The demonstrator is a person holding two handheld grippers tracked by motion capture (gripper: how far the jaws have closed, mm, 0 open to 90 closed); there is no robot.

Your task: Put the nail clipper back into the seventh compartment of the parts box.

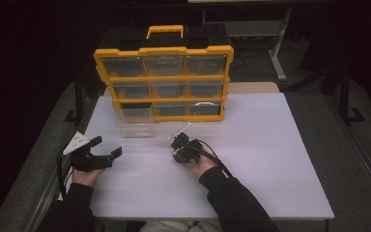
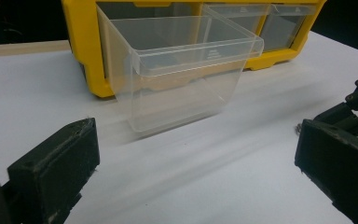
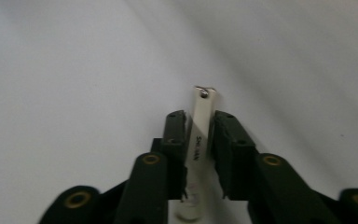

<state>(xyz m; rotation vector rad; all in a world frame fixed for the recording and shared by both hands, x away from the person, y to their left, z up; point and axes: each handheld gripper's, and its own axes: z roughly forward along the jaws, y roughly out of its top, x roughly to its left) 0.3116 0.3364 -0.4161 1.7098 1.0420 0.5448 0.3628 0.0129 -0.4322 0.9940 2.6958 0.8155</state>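
White table (image 1: 270, 145) under dim light carries everything, with dark floor around it. At its middle the right gripper (image 3: 199, 128) has its jaws pinched onto a slim metal nail clipper (image 3: 200, 126), whose riveted tip pokes out just past the pads. Ahead and to that gripper's left stands a clear plastic drawer (image 1: 134, 122), pulled out of the yellow organizer (image 1: 164, 77) behind it. The left gripper (image 1: 107, 147), well apart at the table's left edge, faces that drawer with jaws spread wide, holding nothing.
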